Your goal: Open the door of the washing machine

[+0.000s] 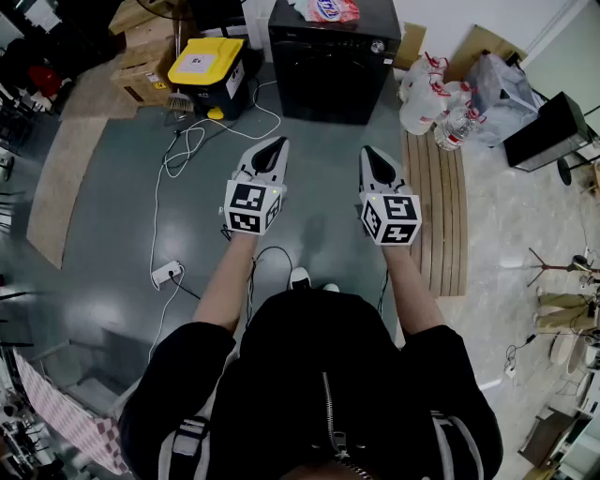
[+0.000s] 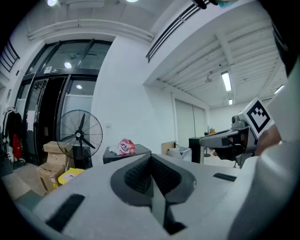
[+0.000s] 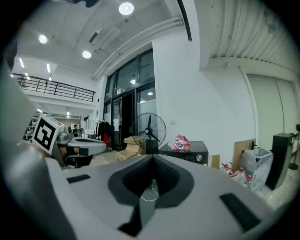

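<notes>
Head view: the boxy black washing machine (image 1: 330,75) stands well ahead on the smooth grey floor (image 1: 112,206), door shut, a crinkled pink snack bag (image 1: 334,9) on its flat top. The 2 tapered white claws, left claw (image 1: 273,146) and right claw (image 1: 374,154), point level toward it, each closed on nothing, ribbed dark pads (image 2: 137,174) meeting.

A person wears a black zip-front jacket (image 1: 309,347) with elbow-length sleeves (image 1: 183,361). The left gripper (image 1: 277,142) and right gripper (image 1: 371,151) are pale grey, tapered and dark-padded, each with a black-and-white marker cube (image 1: 251,208).
</notes>
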